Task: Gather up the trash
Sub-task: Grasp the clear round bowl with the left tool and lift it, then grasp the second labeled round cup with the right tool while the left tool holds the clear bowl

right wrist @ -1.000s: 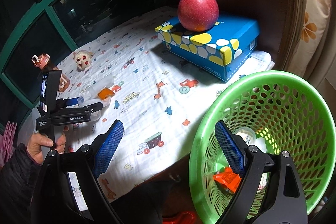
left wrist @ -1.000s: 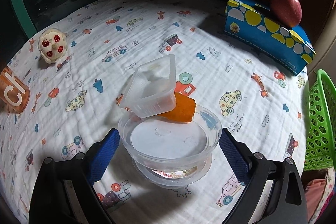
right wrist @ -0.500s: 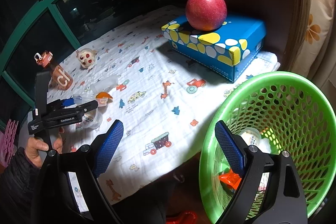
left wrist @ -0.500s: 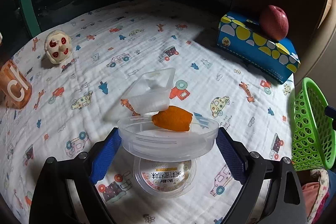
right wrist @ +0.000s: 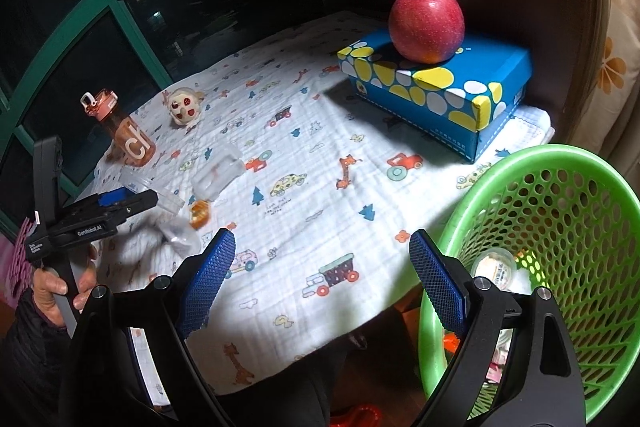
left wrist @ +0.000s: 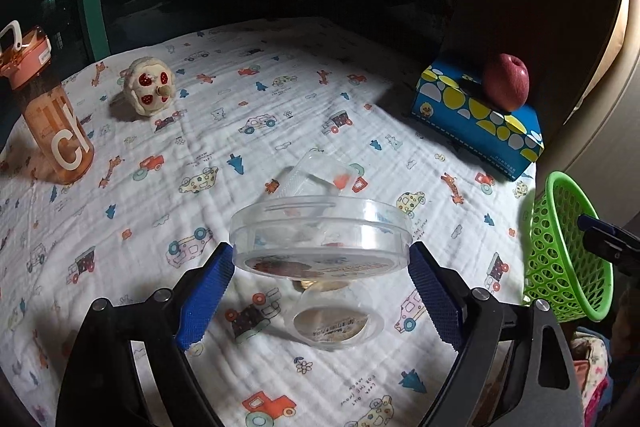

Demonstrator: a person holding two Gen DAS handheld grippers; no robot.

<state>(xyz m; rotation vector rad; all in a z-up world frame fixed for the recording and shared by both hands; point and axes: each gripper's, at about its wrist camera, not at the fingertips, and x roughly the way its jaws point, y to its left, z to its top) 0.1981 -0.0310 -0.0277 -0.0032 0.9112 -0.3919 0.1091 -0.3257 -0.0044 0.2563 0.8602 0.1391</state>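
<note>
My left tongs (left wrist: 322, 281) sit level, blue pads (left wrist: 205, 297) pressed against both sides of what they hold, my bare hand (right wrist: 60, 291) wrapped around the handle. My right tongs (right wrist: 320, 279) hang wide apart, gripping nothing.

The label under the clear plastic bowl (left wrist: 320, 247) is too smeared to read. The orange scrap (right wrist: 199, 214) is pure motion blur, can't tell what it is. Green basket (right wrist: 560, 267) gets cut off at the frame edge, contents mostly hidden.
</note>
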